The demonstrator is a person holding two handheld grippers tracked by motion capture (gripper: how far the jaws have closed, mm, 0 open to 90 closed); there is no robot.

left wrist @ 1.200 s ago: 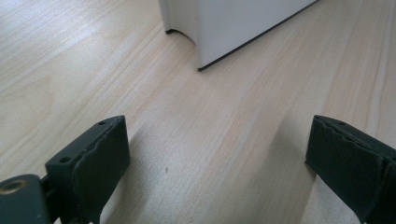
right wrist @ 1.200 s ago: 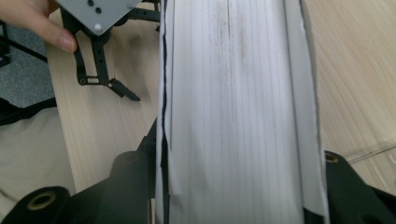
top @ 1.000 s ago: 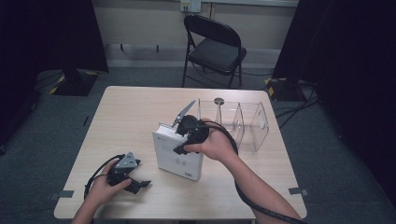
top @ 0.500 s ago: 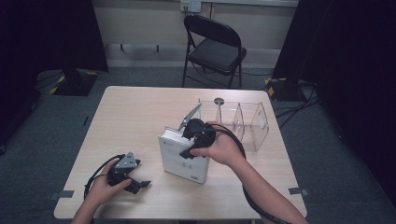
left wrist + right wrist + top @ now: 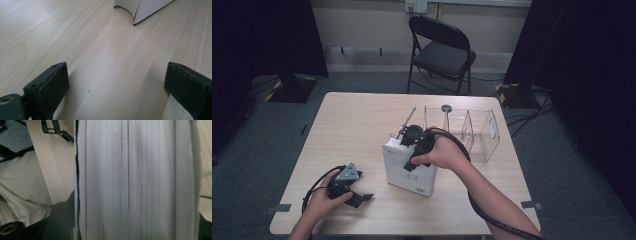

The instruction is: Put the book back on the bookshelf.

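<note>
a clear divided organizer (image 5: 484, 131) stands at the table's (image 5: 347, 125) far right, its compartments bare. the white book (image 5: 408, 170) stands upright mid-table, page edges up, straddled by the right gripper (image 5: 408, 146), jaws just widening. the left gripper (image 5: 362, 198) rests splayed, nothing between.

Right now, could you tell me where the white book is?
In the high view the white book stands upright near the table's centre, under the right gripper, just left of the clear divider rack.
</note>
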